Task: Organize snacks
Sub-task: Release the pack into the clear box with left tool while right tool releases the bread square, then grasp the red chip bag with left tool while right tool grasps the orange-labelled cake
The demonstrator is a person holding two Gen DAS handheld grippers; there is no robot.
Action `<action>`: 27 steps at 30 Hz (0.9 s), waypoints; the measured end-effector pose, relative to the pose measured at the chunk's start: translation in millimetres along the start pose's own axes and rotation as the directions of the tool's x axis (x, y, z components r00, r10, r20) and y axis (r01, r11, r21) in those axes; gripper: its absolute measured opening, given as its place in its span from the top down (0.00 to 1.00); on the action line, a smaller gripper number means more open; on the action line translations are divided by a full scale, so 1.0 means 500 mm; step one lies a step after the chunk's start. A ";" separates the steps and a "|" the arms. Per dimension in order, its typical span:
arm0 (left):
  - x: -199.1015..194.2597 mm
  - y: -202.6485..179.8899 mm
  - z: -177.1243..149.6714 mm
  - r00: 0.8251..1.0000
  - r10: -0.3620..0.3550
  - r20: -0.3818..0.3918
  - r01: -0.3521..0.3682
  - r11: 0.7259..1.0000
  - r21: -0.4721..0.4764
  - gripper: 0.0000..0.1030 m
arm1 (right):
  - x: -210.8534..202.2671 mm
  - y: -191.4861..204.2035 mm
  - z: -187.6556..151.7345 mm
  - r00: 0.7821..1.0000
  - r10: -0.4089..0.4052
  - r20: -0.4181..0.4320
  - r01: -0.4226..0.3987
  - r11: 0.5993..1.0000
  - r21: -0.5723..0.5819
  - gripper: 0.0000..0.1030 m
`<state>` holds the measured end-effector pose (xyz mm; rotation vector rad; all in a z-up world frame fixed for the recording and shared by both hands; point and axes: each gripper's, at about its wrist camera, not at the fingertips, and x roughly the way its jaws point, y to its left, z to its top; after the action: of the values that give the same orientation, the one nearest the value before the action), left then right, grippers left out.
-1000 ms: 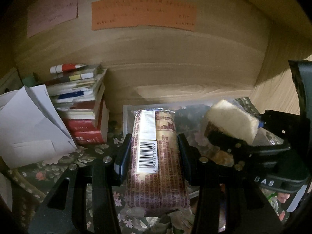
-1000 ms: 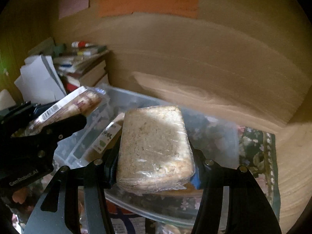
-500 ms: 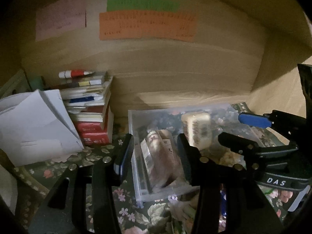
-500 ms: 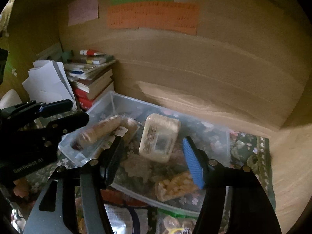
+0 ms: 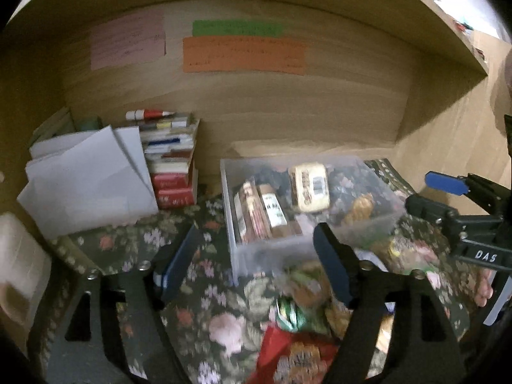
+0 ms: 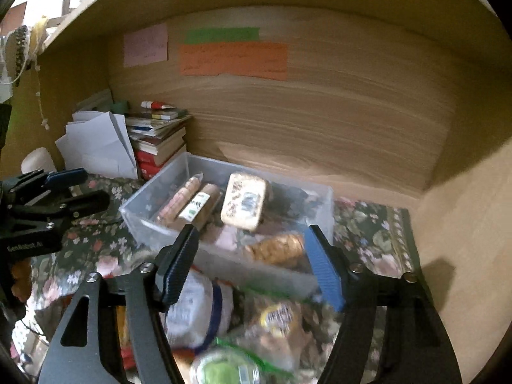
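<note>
Looking down both wrist cameras, I see my left gripper and right gripper with jaws opening and nothing between the pads. At centre frame the clear plastic storage bin sits on the dark floral cloth, holding two long wrapped snack bars at its left side and a pale rectangular bread pack tilted beside them (barcode up). Loose blurred snack packets lie at lower frame, outside the bin.
</note>
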<state>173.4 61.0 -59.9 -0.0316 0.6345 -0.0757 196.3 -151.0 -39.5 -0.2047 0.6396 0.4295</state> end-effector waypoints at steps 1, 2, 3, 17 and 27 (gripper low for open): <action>-0.009 -0.003 -0.013 1.000 -0.002 -0.005 0.002 1.000 -0.001 0.19 | -0.011 -0.005 -0.011 1.000 -0.005 0.006 0.005 1.000 0.007 0.33; -0.014 -0.005 -0.022 1.000 -0.003 -0.008 0.003 1.000 0.001 0.16 | -0.018 -0.009 -0.020 1.000 -0.009 0.009 0.009 1.000 0.012 0.31; -0.019 -0.008 -0.035 1.000 0.000 -0.012 0.001 1.000 0.004 0.15 | -0.027 -0.013 -0.031 1.000 -0.012 0.012 0.012 1.000 0.019 0.31; -0.014 -0.044 -0.185 0.989 -0.019 -0.149 0.018 1.000 -0.012 0.04 | -0.068 0.001 -0.171 0.998 0.023 -0.065 -0.016 0.994 0.106 0.25; -0.004 -0.075 -0.234 0.982 -0.029 -0.188 0.032 0.999 0.014 0.00 | -0.054 0.051 -0.239 0.984 0.122 -0.127 -0.107 0.986 0.125 0.25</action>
<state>99.8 23.1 -151.0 -0.0177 0.8225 -0.1149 102.0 -174.7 -118.4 -0.0849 0.8092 0.4900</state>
